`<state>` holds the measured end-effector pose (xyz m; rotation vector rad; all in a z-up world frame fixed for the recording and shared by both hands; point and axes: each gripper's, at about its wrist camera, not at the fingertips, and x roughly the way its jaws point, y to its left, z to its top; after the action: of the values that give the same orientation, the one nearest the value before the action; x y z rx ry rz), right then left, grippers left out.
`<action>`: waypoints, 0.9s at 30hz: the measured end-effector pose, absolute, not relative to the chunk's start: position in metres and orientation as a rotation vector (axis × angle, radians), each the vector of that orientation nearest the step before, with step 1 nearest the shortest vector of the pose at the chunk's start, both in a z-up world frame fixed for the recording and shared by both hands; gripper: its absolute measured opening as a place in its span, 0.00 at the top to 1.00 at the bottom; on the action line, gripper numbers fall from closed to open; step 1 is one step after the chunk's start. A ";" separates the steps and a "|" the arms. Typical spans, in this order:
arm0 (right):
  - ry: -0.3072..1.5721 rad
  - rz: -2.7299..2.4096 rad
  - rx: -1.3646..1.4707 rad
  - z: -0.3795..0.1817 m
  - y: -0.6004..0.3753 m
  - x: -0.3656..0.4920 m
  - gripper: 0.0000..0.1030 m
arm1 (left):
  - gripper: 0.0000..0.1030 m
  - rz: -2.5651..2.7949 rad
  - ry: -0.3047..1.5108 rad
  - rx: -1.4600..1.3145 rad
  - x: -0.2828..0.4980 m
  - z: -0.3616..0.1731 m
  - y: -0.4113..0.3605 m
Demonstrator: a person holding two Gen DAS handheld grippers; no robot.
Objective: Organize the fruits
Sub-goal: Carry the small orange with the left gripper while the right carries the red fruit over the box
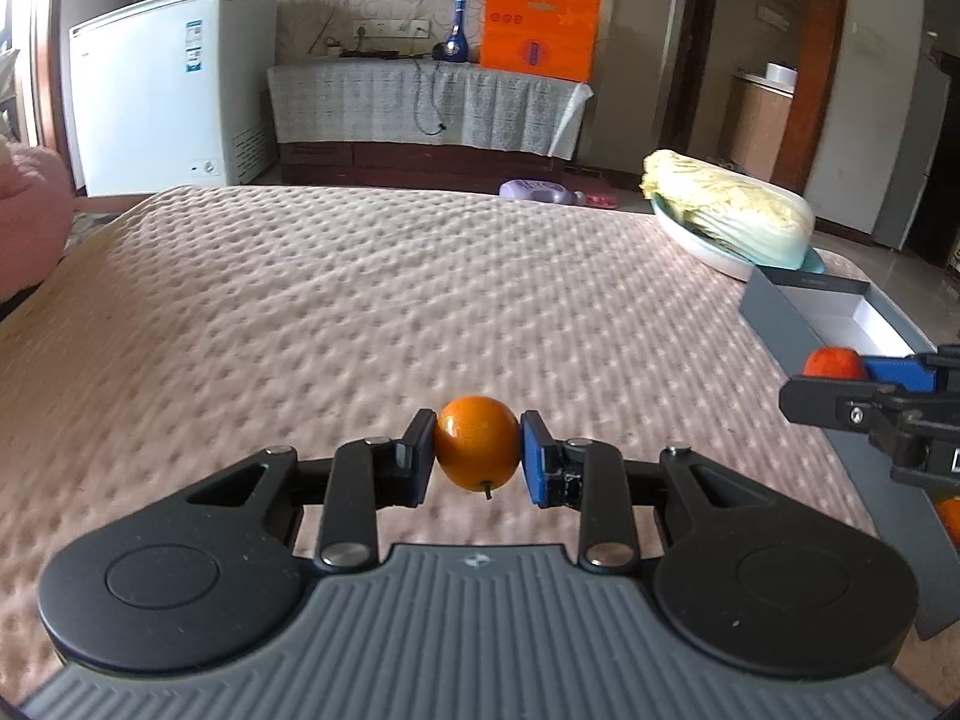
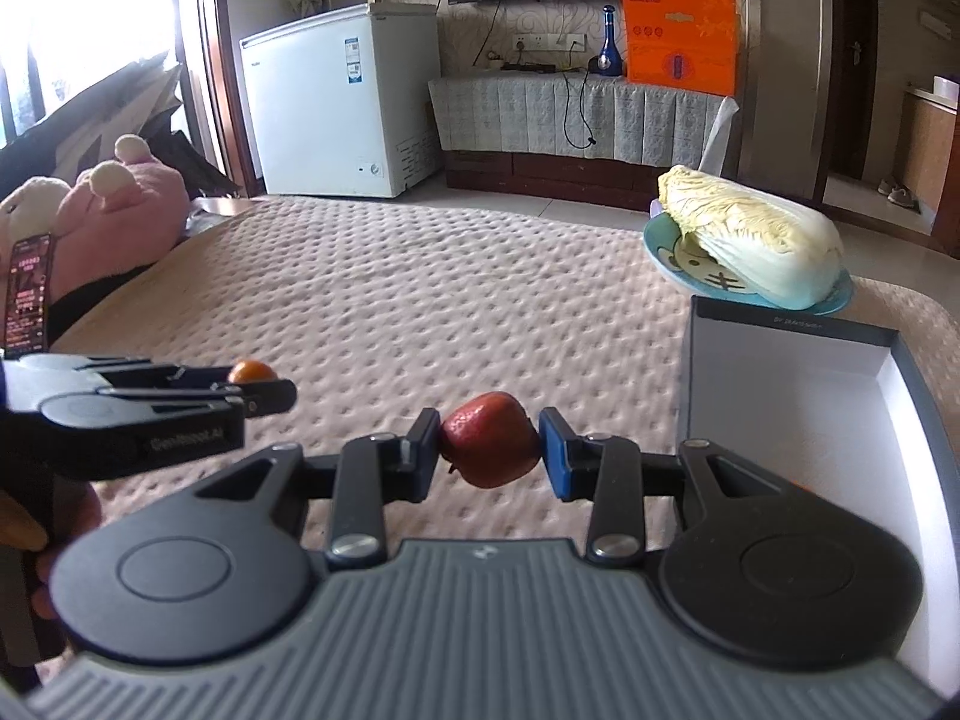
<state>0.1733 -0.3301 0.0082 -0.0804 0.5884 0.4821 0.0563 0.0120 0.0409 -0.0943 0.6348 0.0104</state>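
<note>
Just right of the right gripper [image 2: 489,450], clamped on a red strawberry-shaped fruit [image 2: 489,447], lies the open grey white-lined box [image 2: 792,372], farther from the left gripper [image 1: 477,450] clamped on a round orange fruit [image 1: 477,444].

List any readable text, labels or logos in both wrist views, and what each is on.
"GenRobot.AI": embossed on the left gripper body, right wrist view; slightly blurred.
Grey box rim: small print, too blurred to read.
Orange bag: printed marks, unreadable.
White freezer stickers: too small.
Phone screen: text unreadable.
Small logo on each gripper base: no legible words.
</note>
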 end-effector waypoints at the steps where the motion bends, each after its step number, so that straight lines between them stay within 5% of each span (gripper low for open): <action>1: 0.585 0.483 -0.079 0.009 -0.332 0.172 0.62 | 0.66 0.005 0.634 -0.088 0.057 0.041 0.008; 27: 0.544 0.317 0.045 0.022 -0.422 0.172 0.62 | 0.66 -0.133 0.645 -0.052 0.070 0.035 -0.071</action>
<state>0.1717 -0.4215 0.0217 0.0451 0.5441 0.3172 0.0700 -0.0710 0.0351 -0.0518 0.6453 -0.1334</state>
